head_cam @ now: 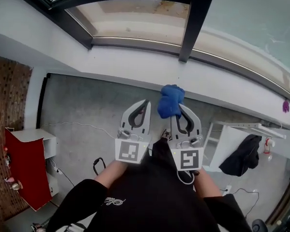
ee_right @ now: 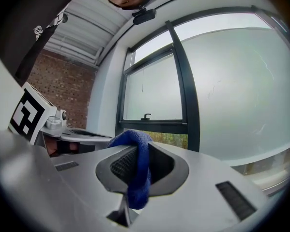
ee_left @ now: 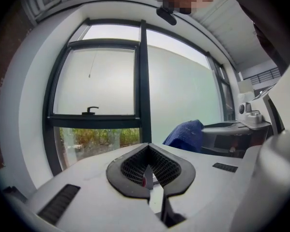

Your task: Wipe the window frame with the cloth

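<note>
**Q:** Jaws first: how do they stand in the head view?

**A:** At centre frame, the left gripper (head_cam: 145, 104) has its jaws drawn together with nothing in them. Just beside it, the right gripper (head_cam: 181, 108) pinches a blue cloth (head_cam: 170, 100). The cloth bunches above the tips, against the grey floor (head_cam: 86, 105) and just below the white sill (head_cam: 135, 62). The dark window frame (head_cam: 195, 18) runs across the top of the picture, apart from the cloth.

**Q:** And the left gripper view?

**A:** The jaws are closed on each other at lower centre, and they are empty. The cloth shows right of centre, held up by the other gripper. The window frame's upright post stands behind, with a small handle (ee_left: 90, 110) to its left.

**Q:** And the right gripper view?

**A:** The jaws are clamped on the cloth at lower centre. One fold arches over the top of the pads and a tail hangs down between them. The frame's upright rises behind, and the cloth does not touch it.
</note>
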A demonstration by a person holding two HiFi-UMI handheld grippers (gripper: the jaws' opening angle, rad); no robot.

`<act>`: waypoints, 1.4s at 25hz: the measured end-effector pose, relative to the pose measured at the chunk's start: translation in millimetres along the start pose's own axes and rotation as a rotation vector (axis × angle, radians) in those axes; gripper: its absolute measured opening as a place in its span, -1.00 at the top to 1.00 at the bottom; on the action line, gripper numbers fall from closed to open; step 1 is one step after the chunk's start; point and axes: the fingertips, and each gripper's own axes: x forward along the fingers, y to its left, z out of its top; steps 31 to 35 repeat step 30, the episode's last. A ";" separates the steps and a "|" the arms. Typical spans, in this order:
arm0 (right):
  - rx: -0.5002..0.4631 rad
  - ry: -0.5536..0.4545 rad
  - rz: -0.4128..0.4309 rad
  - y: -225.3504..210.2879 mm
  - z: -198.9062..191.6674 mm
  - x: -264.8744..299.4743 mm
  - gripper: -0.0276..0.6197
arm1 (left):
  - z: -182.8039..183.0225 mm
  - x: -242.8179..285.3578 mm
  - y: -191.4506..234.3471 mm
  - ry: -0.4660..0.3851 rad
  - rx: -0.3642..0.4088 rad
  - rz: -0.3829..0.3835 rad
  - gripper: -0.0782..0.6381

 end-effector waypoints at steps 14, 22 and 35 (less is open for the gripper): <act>-0.012 -0.051 0.085 17.4 19.2 -10.7 0.84 | 17.4 -32.7 -11.8 -0.055 -0.022 0.072 0.77; -0.020 -0.055 0.088 27.1 20.9 -21.2 0.84 | 13.8 -41.0 -18.6 -0.049 -0.019 0.052 0.77; -0.034 -0.071 0.075 28.4 26.1 -23.6 0.84 | 18.3 -41.5 -25.0 -0.069 -0.019 0.020 0.77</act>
